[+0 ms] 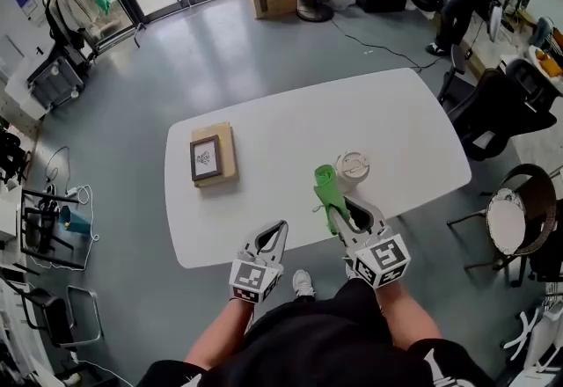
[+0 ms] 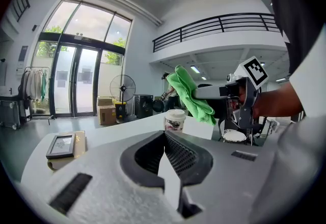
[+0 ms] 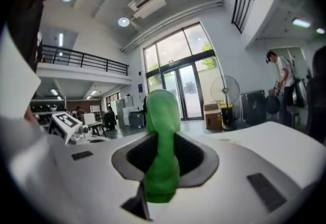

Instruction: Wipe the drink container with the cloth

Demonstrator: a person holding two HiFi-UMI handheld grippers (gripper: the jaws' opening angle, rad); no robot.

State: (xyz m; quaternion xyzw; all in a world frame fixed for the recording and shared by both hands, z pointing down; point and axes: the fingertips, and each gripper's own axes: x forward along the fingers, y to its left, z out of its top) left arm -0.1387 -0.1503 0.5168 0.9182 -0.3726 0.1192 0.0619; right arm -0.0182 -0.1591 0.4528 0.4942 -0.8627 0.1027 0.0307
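1. Drink container (image 1: 353,168): it stands upright on the white counter (image 1: 264,126), lid on top, near the edge closest to you. Its long axis is vertical, so the head view looks down onto the lid.
2. Right gripper (image 1: 341,211): the jaws are pressed onto the green cloth (image 1: 326,189). The right gripper view shows the cloth as a bunched roll running up between the jaws and out past the tips.
3. Left gripper (image 1: 281,227): the left gripper view shows the jaws pressed together at the tips with nothing between them.
4. Key relation: in the head view the drink container lies at about 1 o'clock from the free end of the cloth, just beside it. Whether the two touch cannot be told. From the left gripper it lies at about 2 o'clock and farther off, so the right gripper is the nearer one.
5. Judged next move: carry the cloth toward 1 o'clock onto the wall of the drink container. You will likely need to spread the left jaws and steady the drink container, since it looks light and may slide or tip under the wipe.
6. Clearance: the picture frame (image 1: 206,157) lies at 10 o'clock from the left gripper, well apart from the work.
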